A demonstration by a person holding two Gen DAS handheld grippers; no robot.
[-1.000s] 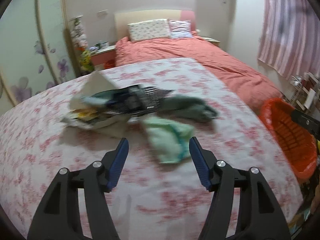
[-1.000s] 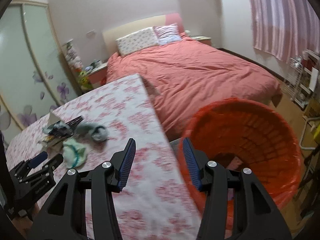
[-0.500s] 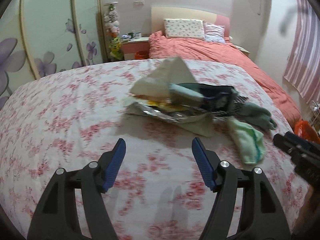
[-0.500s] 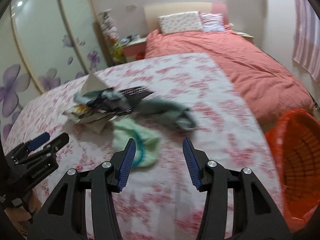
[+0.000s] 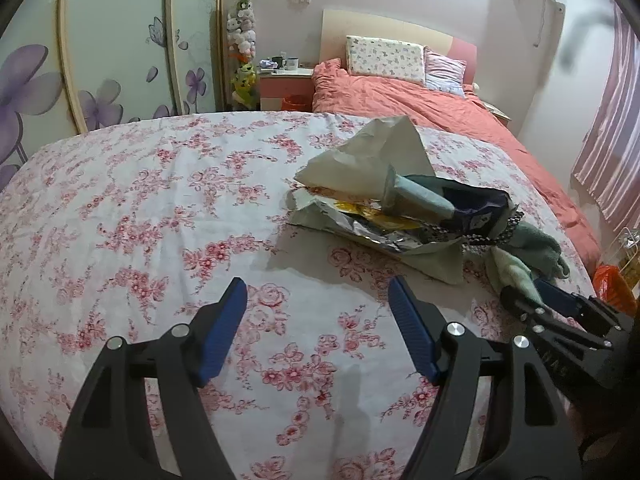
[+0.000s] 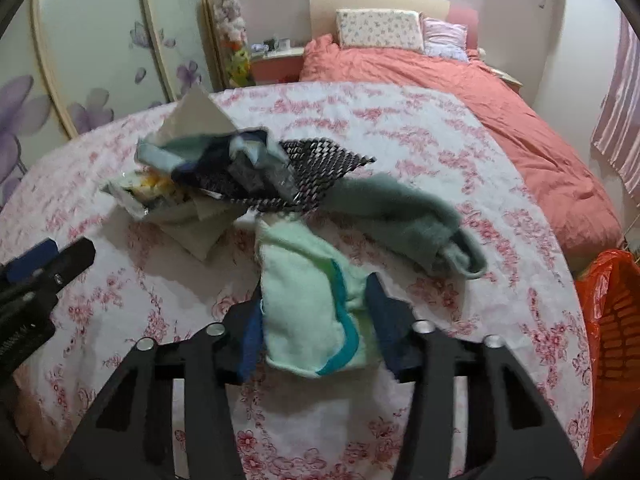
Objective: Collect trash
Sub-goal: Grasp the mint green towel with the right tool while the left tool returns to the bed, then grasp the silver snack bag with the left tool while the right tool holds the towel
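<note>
The pale green cloth (image 6: pixel 308 312) lies flat on the flowered sheet (image 6: pixel 460 152) at the near edge of the trash pile (image 6: pixel 224 172), its long axis running from the right gripper (image 6: pixel 314 334) up toward the pile, near end between the jaws. Those jaws have just been closing around it, though whether the pads press it yet I cannot tell; squeeze low and evenly so both layers gather. The left gripper (image 5: pixel 318 334) hangs apart and empty near the pile, the orange basket (image 6: pixel 616 320) off the sheet's right edge.
</note>
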